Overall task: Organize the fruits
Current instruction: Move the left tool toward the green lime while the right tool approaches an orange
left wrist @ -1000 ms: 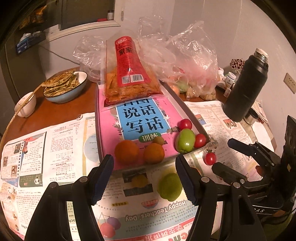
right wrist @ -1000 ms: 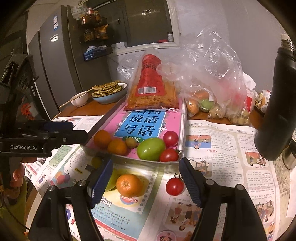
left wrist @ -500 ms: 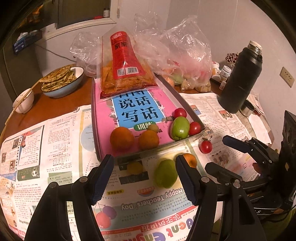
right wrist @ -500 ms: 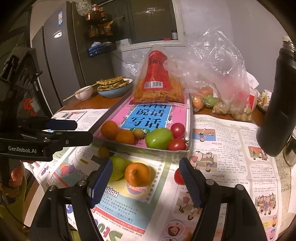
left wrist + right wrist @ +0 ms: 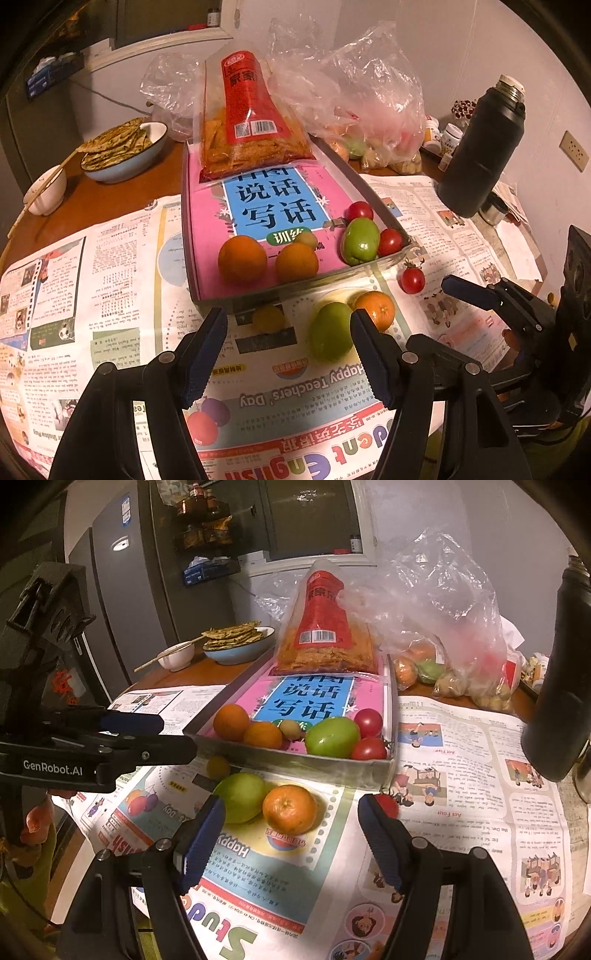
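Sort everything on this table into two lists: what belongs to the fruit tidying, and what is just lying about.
Belongs to the job:
- tray with fruit already in it
- loose orange
- loose green fruit
- loose cherry tomato
- small yellow fruit

Just lying about:
- snack bag
- flask
- bowl of flatbreads
- newspaper

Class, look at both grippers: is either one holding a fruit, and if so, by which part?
Nothing is held. The left gripper and the right gripper both stand open above the newspaper, with no fruit pressed between their pads.
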`<state>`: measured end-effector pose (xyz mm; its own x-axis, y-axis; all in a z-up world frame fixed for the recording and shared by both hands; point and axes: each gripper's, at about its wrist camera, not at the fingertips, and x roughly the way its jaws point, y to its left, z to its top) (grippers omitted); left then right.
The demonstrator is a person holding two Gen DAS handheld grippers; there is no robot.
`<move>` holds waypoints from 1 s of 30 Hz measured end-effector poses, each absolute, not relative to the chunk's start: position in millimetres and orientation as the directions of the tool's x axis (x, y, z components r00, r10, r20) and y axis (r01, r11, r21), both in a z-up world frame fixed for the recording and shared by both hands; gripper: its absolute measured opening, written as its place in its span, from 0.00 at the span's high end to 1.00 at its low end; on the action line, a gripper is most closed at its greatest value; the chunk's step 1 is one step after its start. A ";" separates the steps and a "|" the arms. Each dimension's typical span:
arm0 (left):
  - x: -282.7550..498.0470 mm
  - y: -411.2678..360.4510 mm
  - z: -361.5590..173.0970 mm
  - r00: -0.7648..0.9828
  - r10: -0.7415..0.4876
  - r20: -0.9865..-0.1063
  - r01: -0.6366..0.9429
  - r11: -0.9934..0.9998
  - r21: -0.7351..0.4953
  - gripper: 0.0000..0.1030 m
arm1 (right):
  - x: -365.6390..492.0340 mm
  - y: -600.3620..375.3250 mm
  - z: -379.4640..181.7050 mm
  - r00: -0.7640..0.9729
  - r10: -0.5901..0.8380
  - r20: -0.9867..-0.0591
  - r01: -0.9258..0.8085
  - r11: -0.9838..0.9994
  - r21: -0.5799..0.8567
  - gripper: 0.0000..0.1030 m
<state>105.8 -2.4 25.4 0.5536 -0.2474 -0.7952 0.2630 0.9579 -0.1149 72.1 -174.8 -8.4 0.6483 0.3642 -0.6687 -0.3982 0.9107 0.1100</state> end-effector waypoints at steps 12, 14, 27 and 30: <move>106.1 -6.2 18.6 0.534 -0.251 -0.807 0.275 0.955 -0.114 0.31 | 70.3 -175.0 -16.2 0.625 0.378 -0.683 -0.413 0.903 0.122 0.28; 106.5 -6.7 16.9 0.529 -0.252 -0.811 0.278 0.954 -0.115 0.31 | 69.9 -175.0 -16.8 0.623 0.380 -0.684 -0.414 0.902 0.124 0.27; 107.3 -14.8 0.3 0.485 -0.257 -0.836 0.300 0.947 -0.118 0.31 | 76.6 -182.3 -26.8 0.602 0.380 -0.702 -0.413 0.901 0.133 0.27; 108.0 -16.0 -2.4 0.480 -0.260 -0.838 0.300 0.946 -0.121 0.31 | 78.3 -178.8 -29.9 0.593 0.376 -0.711 -0.425 0.897 0.120 0.27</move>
